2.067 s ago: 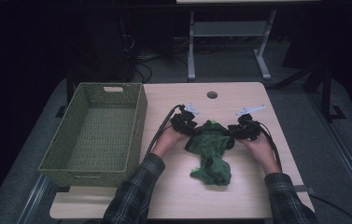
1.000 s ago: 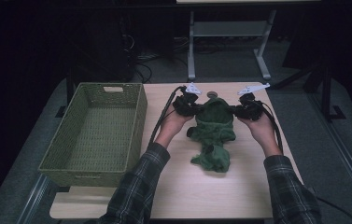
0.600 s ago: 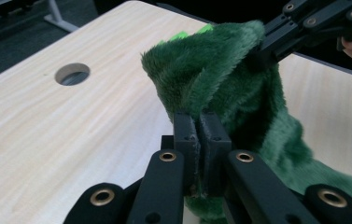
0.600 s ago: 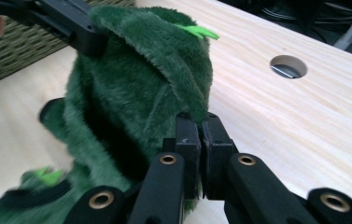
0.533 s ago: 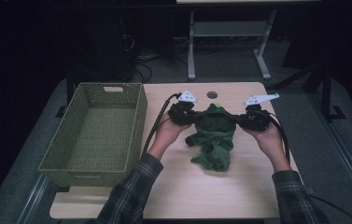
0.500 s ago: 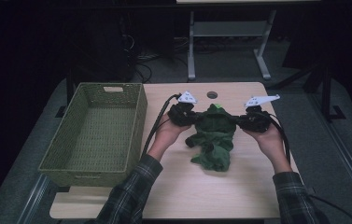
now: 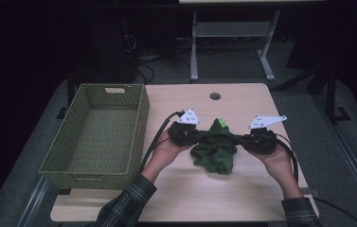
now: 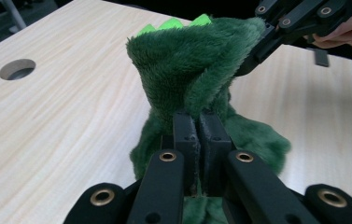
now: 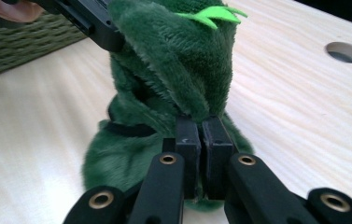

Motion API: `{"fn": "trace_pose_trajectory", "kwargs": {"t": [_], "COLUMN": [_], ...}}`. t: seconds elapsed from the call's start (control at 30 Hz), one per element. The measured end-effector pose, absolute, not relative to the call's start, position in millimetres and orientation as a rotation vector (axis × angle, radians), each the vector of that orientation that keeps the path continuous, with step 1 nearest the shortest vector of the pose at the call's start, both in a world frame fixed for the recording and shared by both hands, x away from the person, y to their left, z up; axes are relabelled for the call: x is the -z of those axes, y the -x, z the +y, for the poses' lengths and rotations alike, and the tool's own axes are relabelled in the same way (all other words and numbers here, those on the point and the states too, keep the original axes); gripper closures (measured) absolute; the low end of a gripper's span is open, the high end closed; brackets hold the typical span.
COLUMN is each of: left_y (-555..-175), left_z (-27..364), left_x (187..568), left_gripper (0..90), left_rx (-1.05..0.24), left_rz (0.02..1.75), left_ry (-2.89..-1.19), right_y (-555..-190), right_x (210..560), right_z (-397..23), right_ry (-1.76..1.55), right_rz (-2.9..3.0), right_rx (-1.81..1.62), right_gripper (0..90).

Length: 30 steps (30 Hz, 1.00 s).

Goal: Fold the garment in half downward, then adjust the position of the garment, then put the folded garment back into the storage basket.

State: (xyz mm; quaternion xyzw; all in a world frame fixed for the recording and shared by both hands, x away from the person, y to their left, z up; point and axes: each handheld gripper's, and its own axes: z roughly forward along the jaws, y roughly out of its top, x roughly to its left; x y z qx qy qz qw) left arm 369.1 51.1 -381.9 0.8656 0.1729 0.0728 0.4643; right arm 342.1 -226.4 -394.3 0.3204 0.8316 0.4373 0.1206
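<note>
While both grippers pinch opposite edges of the green plush garment (image 7: 215, 149), the step in hand looks like spreading it out between them above the middle of the tabletop (image 7: 242, 101), its lower part resting crumpled on the wood. The left gripper (image 7: 196, 137) has its jaws closed tight on a fold of fleece, as the left gripper view shows, and the right gripper (image 7: 243, 140) is clamped the same way on the other side. Bright green felt spikes (image 8: 183, 22) stand along the raised top edge, so this may be a small dinosaur costume, though its full shape is hidden in the bunching. The empty woven green basket (image 7: 95, 132) sits at the tabletop's left edge. The next move probably calls for drawing the grippers apart to stretch the fabric flat, keeping both grips firm, before any folding or carrying towards the basket.
</note>
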Motion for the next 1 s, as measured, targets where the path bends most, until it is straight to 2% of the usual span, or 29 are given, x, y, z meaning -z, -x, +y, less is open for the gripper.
{"fn": "trace_pose_trajectory", "kwargs": {"t": [0.37,0.8,1.0], "left_y": [-340.4,-319.0,-316.6], "left_z": [64.3,55.9,48.2], "left_x": [399.1,437.3,452.7], "left_gripper": [87.0,87.0,85.9], "left_rx": [-0.152,-0.053,-0.025], "left_rz": [0.384,0.36,0.356], "left_ry": [-2.176,-2.257,-2.294], "right_y": [-315.6,-290.9,-286.0], "right_x": [407.2,433.9,448.6], "right_z": [-229.4,-232.2,-228.7], "right_ry": [-0.913,-0.927,-0.94], "right_rz": [2.463,2.552,2.61], "right_rx": [-1.313,-1.303,-1.276], "right_gripper": [86.9,86.5,80.2]}}
